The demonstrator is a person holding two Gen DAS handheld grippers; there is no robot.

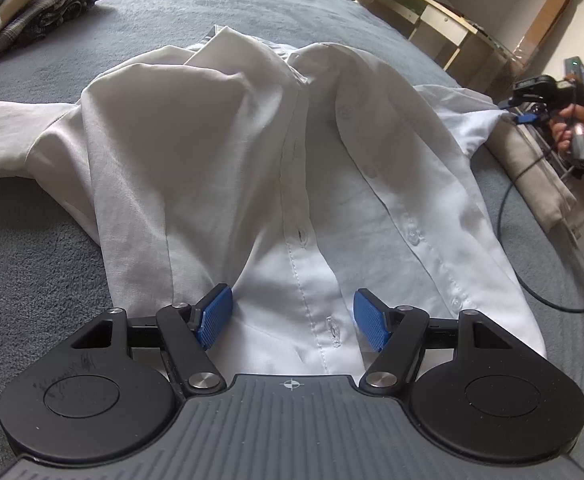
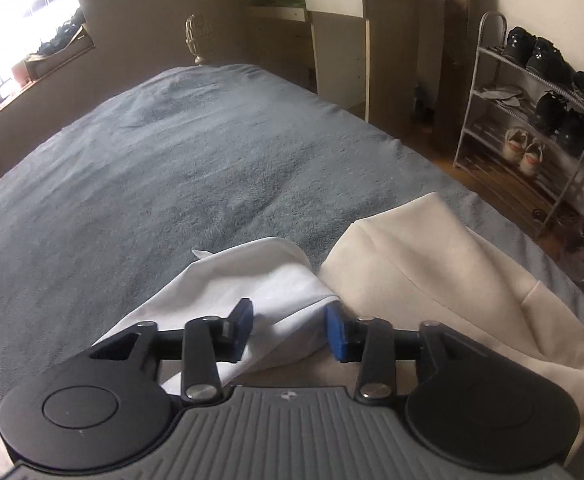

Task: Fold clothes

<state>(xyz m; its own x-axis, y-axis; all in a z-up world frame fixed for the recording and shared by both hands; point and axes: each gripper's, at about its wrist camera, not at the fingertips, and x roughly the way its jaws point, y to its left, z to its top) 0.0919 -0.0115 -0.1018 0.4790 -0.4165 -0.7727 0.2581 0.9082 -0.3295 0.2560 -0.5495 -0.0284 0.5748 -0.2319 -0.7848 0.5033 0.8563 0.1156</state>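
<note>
White shirt (image 1: 292, 168): spread front-up on the grey bed (image 1: 212, 12), placket rumpled, sleeves out; no fold made.
Left gripper (image 1: 292, 322): jaws apart over the hem.
Right gripper (image 2: 290, 334): jaws apart around the sleeve end, not pinching.
Left to do: every fold.

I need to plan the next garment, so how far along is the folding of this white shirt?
Early stage. Done: the white shirt lies front-up on the grey bed cover, placket unbuttoned and rumpled. In hand: nothing is gripped; the left gripper stands open over the hem, and the right gripper is open at the sleeve end. Left: both sleeves still spread outward, no fold visible. The cream garment waits beside.
</note>
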